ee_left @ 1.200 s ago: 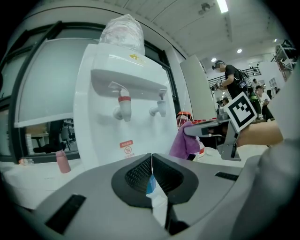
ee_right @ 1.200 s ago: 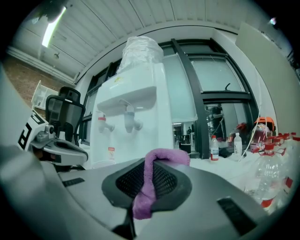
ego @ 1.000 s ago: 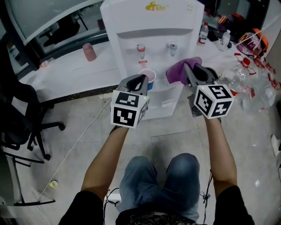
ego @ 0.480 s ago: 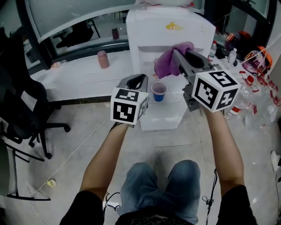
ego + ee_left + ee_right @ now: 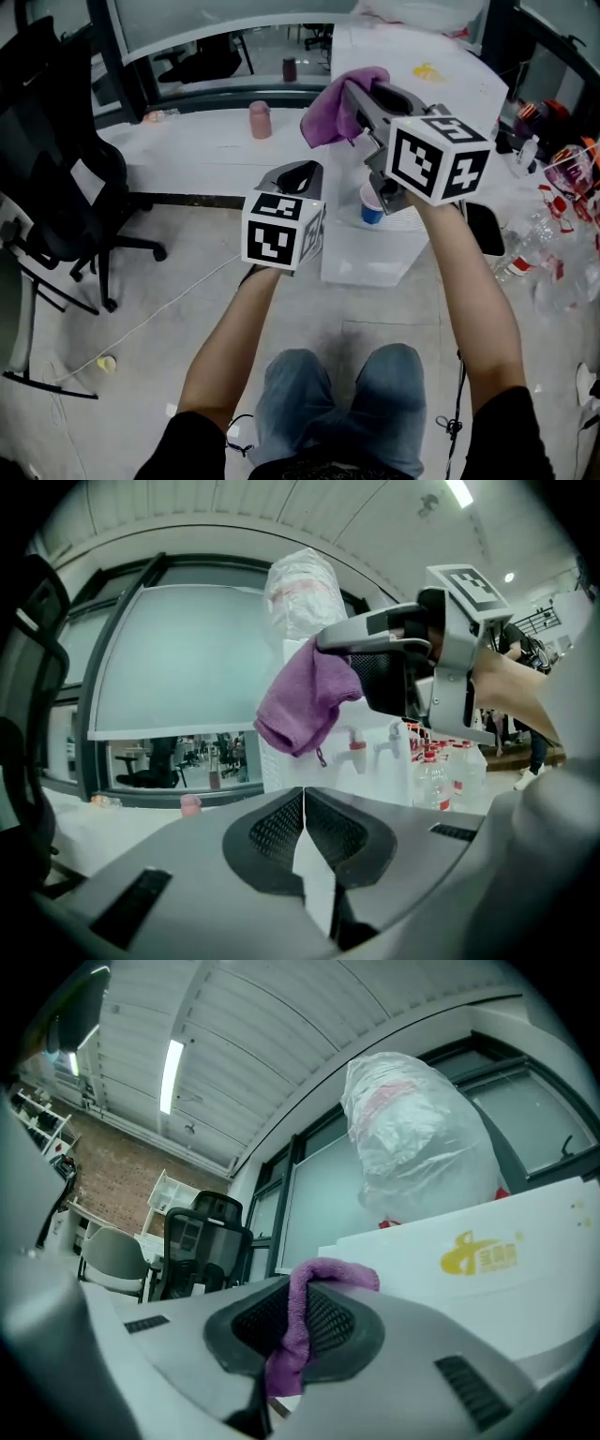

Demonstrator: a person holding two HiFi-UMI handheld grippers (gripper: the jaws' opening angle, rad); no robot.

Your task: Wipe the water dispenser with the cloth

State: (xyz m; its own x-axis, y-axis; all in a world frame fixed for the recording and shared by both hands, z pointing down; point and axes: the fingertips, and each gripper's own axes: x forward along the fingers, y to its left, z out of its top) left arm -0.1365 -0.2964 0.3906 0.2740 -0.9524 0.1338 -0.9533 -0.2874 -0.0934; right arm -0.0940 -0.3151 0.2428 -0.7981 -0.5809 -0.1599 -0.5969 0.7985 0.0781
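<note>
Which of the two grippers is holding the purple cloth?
The right gripper: its jaws are shut on the purple cloth. The left gripper has its jaws together with nothing between them.

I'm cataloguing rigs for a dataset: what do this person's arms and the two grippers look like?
The left gripper and right gripper are grey moulded shells with black mesh-textured jaw pads. Each carries a white cube printed with black square markers. The arms are bare below short black sleeves; thin black cables dangle near the elbows.
</note>
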